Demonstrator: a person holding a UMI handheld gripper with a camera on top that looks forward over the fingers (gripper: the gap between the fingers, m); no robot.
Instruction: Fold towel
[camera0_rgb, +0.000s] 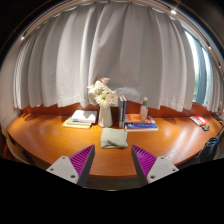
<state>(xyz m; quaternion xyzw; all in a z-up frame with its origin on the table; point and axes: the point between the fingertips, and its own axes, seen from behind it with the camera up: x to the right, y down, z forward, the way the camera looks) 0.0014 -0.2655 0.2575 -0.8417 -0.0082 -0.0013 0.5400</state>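
Note:
A pale greenish-grey towel (114, 138) lies in a compact folded bundle on the wooden table (50, 135), well ahead of my fingers. My gripper (113, 161) is open and empty, its purple pads (82, 159) spread wide with bare table between them. The towel lies beyond the fingertips, roughly in line with the gap, and nothing touches it.
Behind the towel stand a white vase of flowers (103, 100), a dark bottle (122, 110) and a small bottle (144, 107). A stack of books (141, 122) lies at the right, papers (79, 120) at the left. White curtains (110, 50) hang behind the table.

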